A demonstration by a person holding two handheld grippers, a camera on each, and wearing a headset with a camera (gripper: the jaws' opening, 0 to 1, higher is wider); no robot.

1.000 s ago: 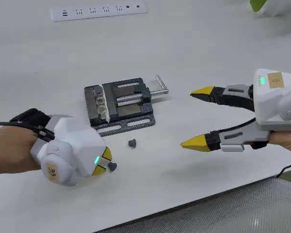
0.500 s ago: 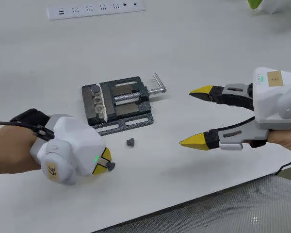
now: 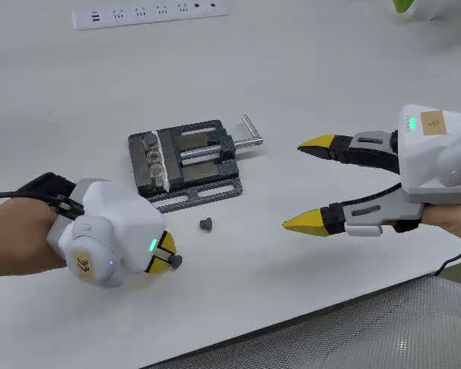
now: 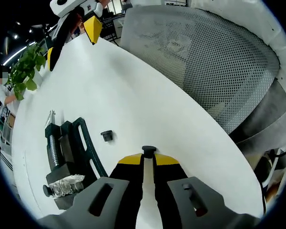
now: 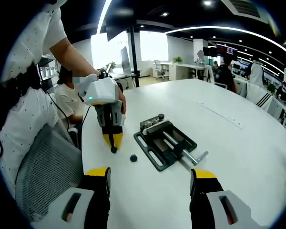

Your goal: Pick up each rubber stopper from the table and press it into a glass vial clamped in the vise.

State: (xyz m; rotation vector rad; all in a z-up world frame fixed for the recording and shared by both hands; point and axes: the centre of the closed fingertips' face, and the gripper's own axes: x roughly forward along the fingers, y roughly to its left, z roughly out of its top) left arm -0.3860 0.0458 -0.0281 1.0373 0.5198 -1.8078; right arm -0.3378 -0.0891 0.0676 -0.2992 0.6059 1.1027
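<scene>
A small dark rubber stopper is shown pinched at the yellow tips of the left hand-held gripper, just above the white counter toward its near edge. The jaws are pressed together on it, and only its rounded end protrudes. The piece is judged light, soft and slightly grippy: unlikely to slip, yet easily squashed or cocked. It is best taken across its wider top, so that the plug end is kept free for a vial mouth. A second stopper, matte grey and flanged, is seen lying on the counter between that gripper and the vise, apart from both. In the dark metal vise, with its bright screw and bar handle, a row of clear glass vials is clamped. These are judged thin-walled and fragile, so any pressing should be done squarely from above. One end of the row appears already capped by a dark plug. The right hand-held gripper is held spread wide and empty over the counter's right side. A white power strip is laid along the far edge.
</scene>
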